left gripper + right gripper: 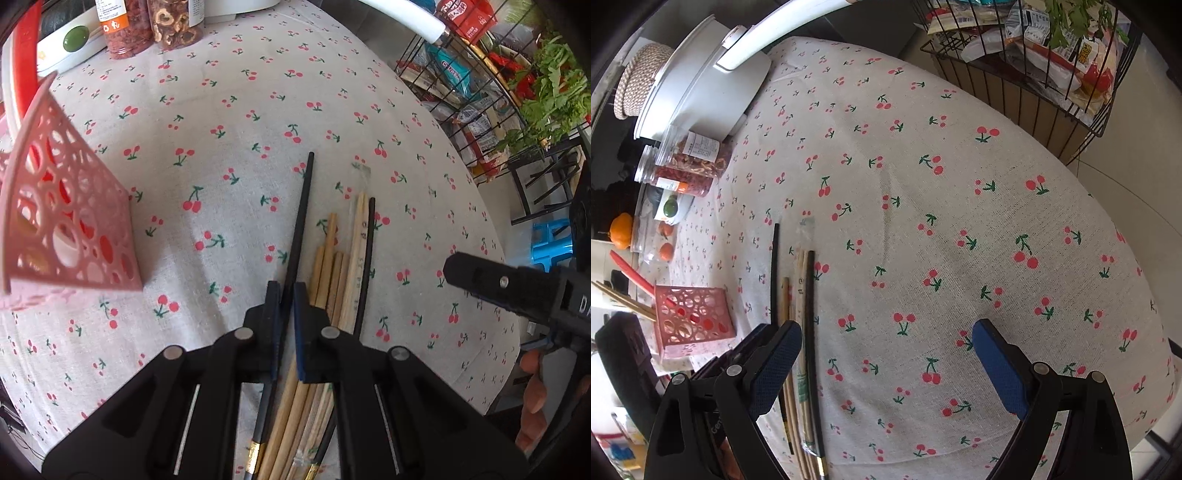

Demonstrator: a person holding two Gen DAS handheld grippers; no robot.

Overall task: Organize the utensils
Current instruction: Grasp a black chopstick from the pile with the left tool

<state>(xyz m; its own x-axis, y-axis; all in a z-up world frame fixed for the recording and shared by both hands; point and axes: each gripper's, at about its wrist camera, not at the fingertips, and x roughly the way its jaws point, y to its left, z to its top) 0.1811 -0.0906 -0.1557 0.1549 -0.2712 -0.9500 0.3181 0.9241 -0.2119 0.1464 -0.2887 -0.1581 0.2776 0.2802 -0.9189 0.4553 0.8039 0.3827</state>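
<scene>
The pink perforated plastic utensil holder point(70, 221) stands on the cherry-print tablecloth point(229, 110), red and wooden utensils already in it. Right of the holder, the left gripper point(287, 295) has its jaws nearly shut on a long black chopstick point(301, 218). Further right of the holder lies a bundle of pale wooden chopsticks point(332, 266) and a second black one point(365, 266). The right gripper point(886, 347) stands wide open, empty. Judgement: chopsticks are light, stiff, smooth; a mid-shaft grip limits swivel.
</scene>
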